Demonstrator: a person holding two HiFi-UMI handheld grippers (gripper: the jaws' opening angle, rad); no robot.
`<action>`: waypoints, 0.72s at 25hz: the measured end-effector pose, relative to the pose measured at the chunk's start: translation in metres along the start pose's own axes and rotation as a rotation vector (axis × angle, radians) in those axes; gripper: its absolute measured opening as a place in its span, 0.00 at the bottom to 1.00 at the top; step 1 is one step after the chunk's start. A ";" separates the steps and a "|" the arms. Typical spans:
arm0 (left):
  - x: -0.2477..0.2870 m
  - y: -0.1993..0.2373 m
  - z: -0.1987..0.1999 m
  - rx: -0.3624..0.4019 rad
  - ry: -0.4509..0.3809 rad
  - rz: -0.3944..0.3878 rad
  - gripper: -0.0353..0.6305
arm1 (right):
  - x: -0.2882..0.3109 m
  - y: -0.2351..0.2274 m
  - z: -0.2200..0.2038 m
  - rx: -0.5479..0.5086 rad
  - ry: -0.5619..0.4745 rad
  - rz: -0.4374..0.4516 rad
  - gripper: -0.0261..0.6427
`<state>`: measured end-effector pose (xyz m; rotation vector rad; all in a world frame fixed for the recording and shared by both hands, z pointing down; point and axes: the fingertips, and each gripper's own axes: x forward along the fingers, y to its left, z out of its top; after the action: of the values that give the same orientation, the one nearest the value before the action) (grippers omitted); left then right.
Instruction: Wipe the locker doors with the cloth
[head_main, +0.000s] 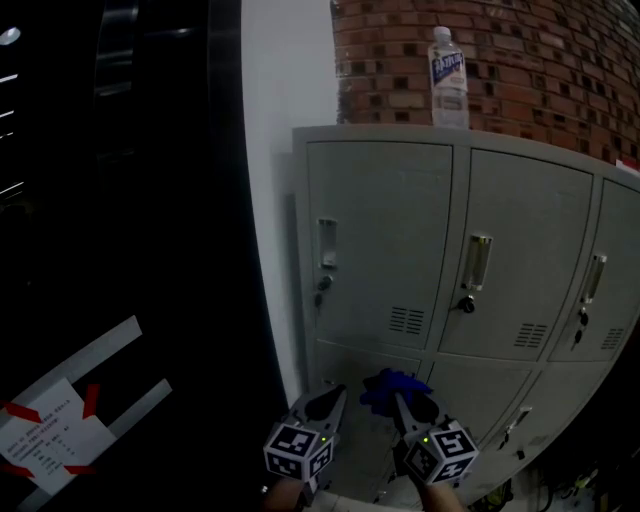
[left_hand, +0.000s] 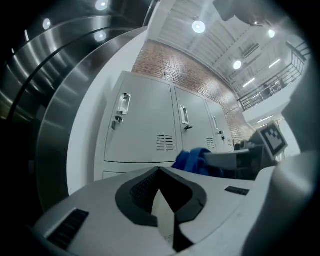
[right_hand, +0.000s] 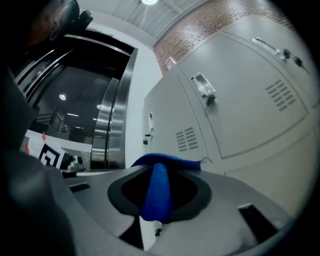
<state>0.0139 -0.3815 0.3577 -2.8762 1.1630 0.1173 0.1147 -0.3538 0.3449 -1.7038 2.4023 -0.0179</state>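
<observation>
R gripper (head_main: 408, 408): clamped on crumpled blue cloth (head_main: 392, 386), held at 6 o'clock.
L gripper (head_main: 328, 402): jaws together, nothing held.
Grey metal locker doors (head_main: 375, 250): cloth contact unclear; wiping judged mostly left.

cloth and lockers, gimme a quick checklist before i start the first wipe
1. Blue cloth pinched between the right gripper jaws: ok.
2. Left gripper free, jaws together with nothing between them: ok.
3. Upper locker doors closed flat for wiping: ok.
4. Cloth already in contact with a door: cannot tell; it sits in front of the lower row.
5. Water bottle upright on top of the lockers, away from the door faces: ok.
</observation>
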 end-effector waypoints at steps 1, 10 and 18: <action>0.003 0.008 0.005 0.012 0.000 0.015 0.05 | 0.021 0.009 0.021 -0.011 -0.028 0.031 0.18; 0.008 0.061 0.049 0.044 -0.006 0.099 0.05 | 0.216 0.081 0.261 -0.138 -0.174 0.064 0.18; -0.009 0.084 0.062 0.073 -0.030 0.114 0.05 | 0.254 0.102 0.358 -0.276 -0.230 -0.058 0.18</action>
<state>-0.0542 -0.4320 0.2966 -2.7359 1.2976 0.1187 -0.0013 -0.5202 -0.0575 -1.7743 2.2676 0.4951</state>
